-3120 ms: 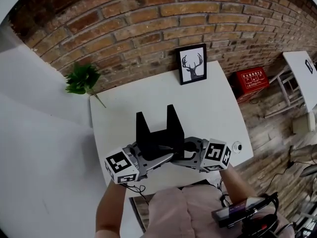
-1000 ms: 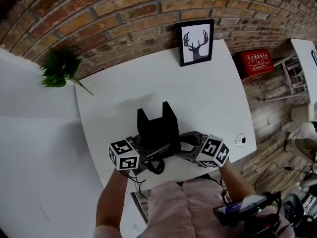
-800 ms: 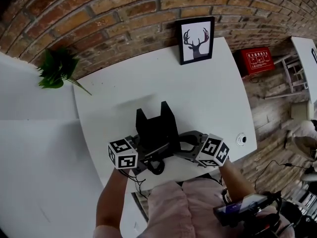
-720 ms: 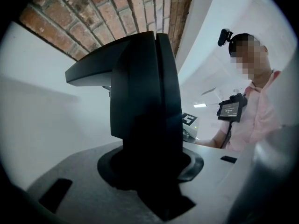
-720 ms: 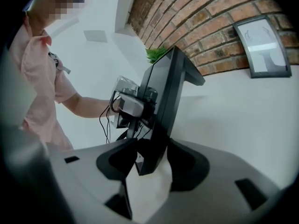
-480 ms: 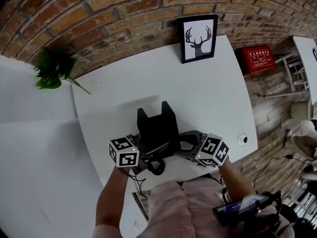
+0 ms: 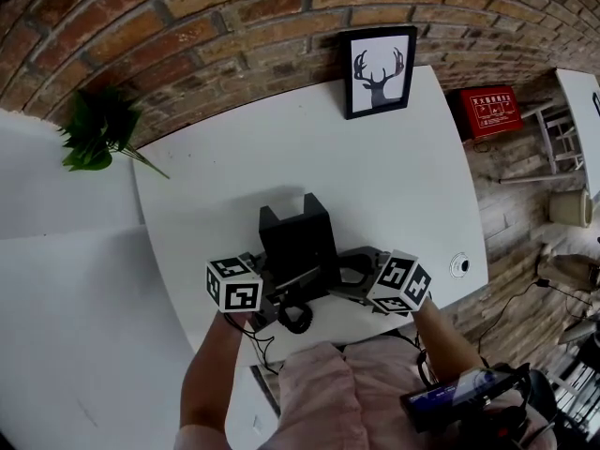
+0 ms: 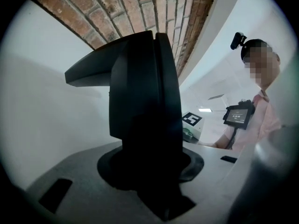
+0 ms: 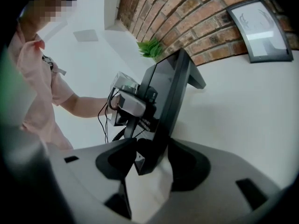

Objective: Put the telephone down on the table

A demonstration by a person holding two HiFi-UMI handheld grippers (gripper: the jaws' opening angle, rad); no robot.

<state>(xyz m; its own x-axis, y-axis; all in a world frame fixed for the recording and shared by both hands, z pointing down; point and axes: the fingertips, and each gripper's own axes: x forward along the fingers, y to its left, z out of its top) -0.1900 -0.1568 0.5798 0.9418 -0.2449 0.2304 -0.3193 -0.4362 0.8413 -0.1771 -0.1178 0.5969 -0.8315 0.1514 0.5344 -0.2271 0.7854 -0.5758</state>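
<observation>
The head view shows the black telephone [image 7: 298,242] at the near edge of the white table [image 7: 394,176]. I cannot tell whether it rests there. My left gripper [image 7: 277,296] pinches its left side and my right gripper [image 7: 342,275] its right. Only the right gripper view shows its thin edge between my pads, and only the head view shows the coiled cord [image 7: 295,319].

Telephone [image 7: 298,247] near counter's [image 7: 394,176] front edge, between left claw [image 7: 278,289] and right claw [image 7: 339,276]; picture [image 7: 379,70] at back edge, plant [image 7: 94,129] beyond left edge.
</observation>
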